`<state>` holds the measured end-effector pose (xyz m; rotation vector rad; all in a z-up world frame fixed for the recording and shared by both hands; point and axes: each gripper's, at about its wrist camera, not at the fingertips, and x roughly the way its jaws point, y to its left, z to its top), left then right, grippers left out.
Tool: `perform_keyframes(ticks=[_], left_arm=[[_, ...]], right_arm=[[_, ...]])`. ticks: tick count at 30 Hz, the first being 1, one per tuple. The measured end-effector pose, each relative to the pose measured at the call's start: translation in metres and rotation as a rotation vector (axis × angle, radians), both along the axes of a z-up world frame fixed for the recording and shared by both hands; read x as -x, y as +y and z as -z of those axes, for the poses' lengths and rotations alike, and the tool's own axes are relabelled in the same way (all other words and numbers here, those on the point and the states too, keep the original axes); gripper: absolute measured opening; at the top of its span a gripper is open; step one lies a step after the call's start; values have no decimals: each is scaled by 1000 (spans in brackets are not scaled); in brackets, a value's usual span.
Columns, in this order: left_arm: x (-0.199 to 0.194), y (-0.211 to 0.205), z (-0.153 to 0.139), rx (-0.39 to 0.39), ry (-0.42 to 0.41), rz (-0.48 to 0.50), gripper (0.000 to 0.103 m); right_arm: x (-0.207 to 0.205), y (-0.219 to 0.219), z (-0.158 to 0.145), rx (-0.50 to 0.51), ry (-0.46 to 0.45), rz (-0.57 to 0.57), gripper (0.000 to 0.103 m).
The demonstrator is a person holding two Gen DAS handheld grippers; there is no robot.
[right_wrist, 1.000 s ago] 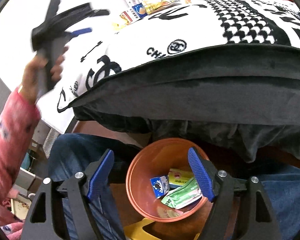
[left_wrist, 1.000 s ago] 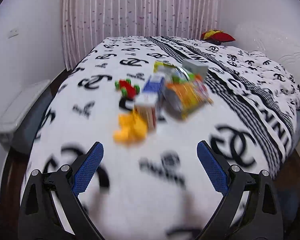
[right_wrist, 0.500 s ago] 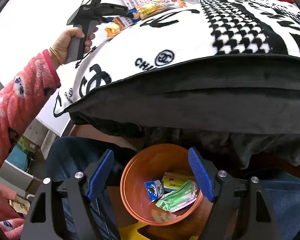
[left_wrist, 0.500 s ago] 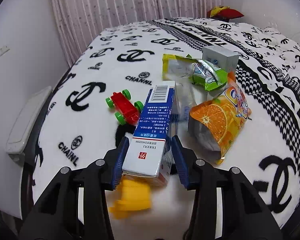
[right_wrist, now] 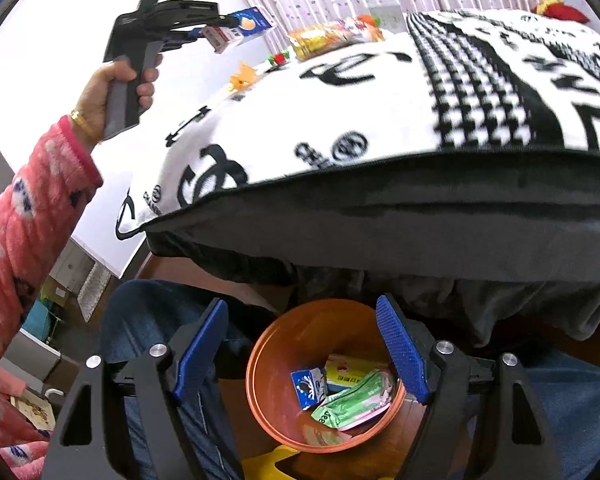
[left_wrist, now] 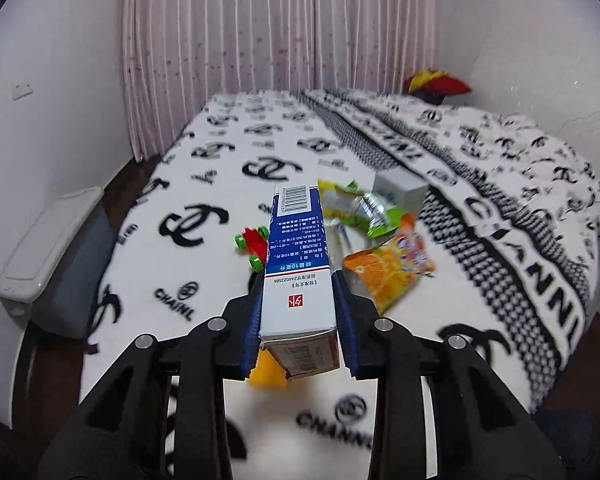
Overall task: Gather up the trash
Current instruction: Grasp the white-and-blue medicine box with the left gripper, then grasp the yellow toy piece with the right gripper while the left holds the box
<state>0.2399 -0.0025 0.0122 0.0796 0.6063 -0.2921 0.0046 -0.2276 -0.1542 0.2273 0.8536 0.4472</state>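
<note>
I have the left gripper lifted off the bed, its fingers just drawn in and now pinching the near end of a blue-and-white carton, most of it jutting ahead of them. The right gripper hangs with fingers spread and empty above the orange bin. Gripped that near its end, I judge the long carton could pivot or slip out on the swing to the bin
</note>
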Motion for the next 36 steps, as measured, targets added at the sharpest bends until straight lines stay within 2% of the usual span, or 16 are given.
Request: perform_keyframes(ticks=[3, 6, 8, 12, 17, 20, 24, 30, 35, 36], left_arm=[[34, 14, -13, 39, -33, 5, 31], [71, 26, -18, 10, -79, -14, 31], [96, 32, -14, -42, -92, -61, 31], [135, 48, -1, -17, -70, -87, 31], [175, 64, 23, 32, -44, -118, 31], [192, 73, 34, 36, -37, -158, 31], [206, 88, 41, 57, -31, -197, 31], [210, 106, 46, 88, -30, -215, 31], [206, 115, 50, 114, -21, -222, 31], [205, 117, 50, 119, -19, -225, 31]], right_arm=[[1, 5, -10, 14, -27, -5, 75], [-1, 11, -22, 26, -63, -12, 75], [-4, 15, -30, 34, -86, -17, 75], [-23, 28, -49, 51, -143, -38, 75], [-73, 63, -74, 99, -243, -92, 75], [-122, 96, -85, 158, -292, -102, 75], [-183, 131, -88, 185, -275, -107, 76], [-269, 170, -81, 227, -195, -63, 76], [-309, 183, -71, 223, -128, -15, 75], [-314, 185, -68, 225, -112, -18, 71]])
